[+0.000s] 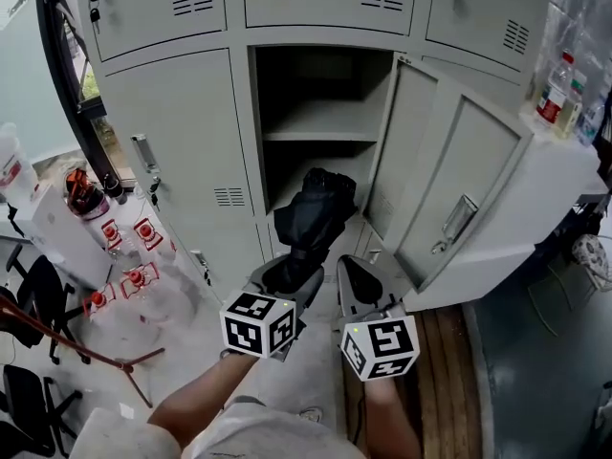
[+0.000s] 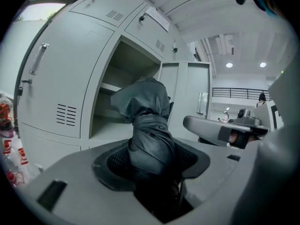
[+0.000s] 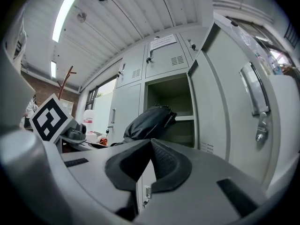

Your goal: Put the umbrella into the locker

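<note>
While your left gripper point(image 2: 152, 161) has its jaws clamped round the lower part of the black folded fabric umbrella point(image 2: 146, 118), you are in the carrying step, with the load brought up to the locker but not yet set down. The jaws stand fairly wide because the rolled cloth fills the gap between the pads. The umbrella rises out of that grip with its bunched upper end leading towards the opening.

Your right gripper point(image 3: 150, 165) sits just beside the left one, jaws closed together on nothing, and takes no part in the hold.

Ahead of both stands the pale grey metal locker point(image 1: 320, 75) with one compartment open. Its door point(image 1: 449, 175) is swung out to your right, so the way in looks free. A flat grey shelf point(image 1: 320, 122) splits the compartment, and the umbrella's upper end shows in front of the space under that shelf. Whether it has crossed the threshold cannot be told from these views.

The next move, as I judge it, calls for pushing the left gripper straight on into that lower space, keeping the bunched end below the shelf's front edge and away from the door. Lay the umbrella on the compartment floor before you open the jaws, then draw back.
</note>
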Tool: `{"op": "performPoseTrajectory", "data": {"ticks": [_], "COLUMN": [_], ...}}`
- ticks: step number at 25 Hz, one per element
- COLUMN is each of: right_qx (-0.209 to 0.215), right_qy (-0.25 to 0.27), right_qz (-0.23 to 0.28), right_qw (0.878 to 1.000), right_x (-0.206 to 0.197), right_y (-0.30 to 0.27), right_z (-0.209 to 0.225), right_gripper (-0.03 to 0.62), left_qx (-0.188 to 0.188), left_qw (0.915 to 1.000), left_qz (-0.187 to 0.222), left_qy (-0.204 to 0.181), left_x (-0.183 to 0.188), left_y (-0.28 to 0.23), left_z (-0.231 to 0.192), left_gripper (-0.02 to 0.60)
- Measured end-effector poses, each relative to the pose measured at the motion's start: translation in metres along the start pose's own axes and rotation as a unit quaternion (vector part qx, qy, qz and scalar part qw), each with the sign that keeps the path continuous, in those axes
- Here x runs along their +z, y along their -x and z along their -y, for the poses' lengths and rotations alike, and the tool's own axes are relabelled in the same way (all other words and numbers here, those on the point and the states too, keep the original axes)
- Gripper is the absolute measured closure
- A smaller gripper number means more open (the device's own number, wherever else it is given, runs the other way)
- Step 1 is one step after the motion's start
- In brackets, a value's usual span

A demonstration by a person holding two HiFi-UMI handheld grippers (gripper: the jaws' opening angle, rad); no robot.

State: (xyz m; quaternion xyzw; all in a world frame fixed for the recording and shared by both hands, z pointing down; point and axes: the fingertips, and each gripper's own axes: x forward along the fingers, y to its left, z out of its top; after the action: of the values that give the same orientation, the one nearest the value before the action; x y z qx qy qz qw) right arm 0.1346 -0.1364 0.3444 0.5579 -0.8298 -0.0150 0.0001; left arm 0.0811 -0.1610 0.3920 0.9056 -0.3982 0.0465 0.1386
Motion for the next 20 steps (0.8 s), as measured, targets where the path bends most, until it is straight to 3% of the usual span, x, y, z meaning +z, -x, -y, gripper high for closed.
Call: {"op": "performPoseTrajectory", "data": {"ticks": [9, 20], "right_qx": [0.005, -0.006], "right_qy": [0.0, 0.01], "right_qz": [-0.001, -0.015], "right_qw": [1.0, 1.0], "right_x": [-0.003, -0.011], "right_y": [-0.017, -0.074], "right_z": [0.018, 0.039], "right_gripper": [0.591, 0.591], "left_qx": [0.011, -0.009], "left_qw": [0.9999, 0.9995], "left_qz": [-0.01, -0.031], "left_qy": [0.001, -0.005], "left_x": [0.0, 0.004], "left_y": [-0.027, -0.086], "left_z": [-0.012, -0.049], "left_gripper": [0.345, 0.345]}}
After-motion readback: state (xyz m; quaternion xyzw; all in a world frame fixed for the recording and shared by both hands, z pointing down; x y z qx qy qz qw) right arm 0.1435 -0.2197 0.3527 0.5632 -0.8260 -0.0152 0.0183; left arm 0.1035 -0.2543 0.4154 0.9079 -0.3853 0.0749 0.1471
